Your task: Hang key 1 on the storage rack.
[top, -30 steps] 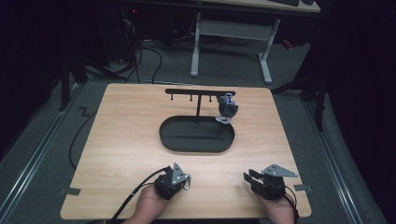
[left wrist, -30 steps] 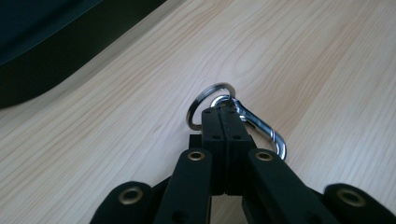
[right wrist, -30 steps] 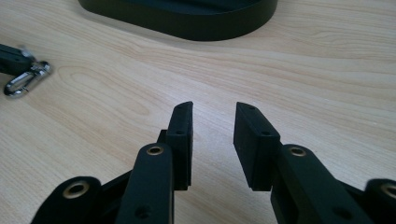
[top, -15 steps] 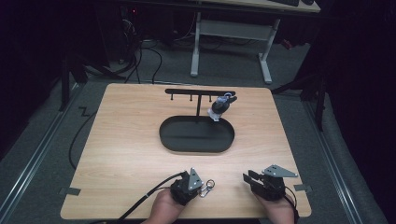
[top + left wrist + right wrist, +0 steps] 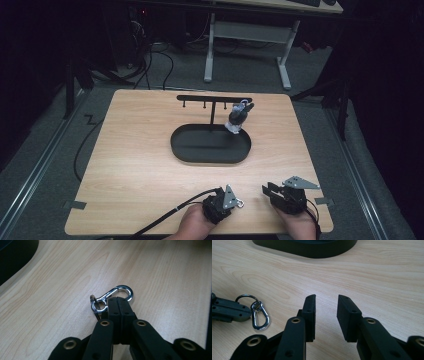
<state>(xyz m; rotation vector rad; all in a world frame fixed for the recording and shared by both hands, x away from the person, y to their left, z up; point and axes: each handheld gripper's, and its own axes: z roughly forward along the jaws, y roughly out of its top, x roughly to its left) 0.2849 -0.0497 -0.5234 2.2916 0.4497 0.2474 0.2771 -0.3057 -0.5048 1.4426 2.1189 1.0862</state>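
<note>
Carabiner clip (image 5: 113,293) in closed left claw (image 5: 119,302) on table (image 5: 130,150)

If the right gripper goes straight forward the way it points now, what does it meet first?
Probably the black oval tray. The right gripper is open, with bare table between its jaws and the tray's wall ahead. The carabiner lies off to the side, out of that line.

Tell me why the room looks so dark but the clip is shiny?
High view: light falls on the table, surroundings stay black. Left gripper view: the metal clip glints sharply, while the far wood blurs. Right gripper view: the near jaws look soft.
</note>
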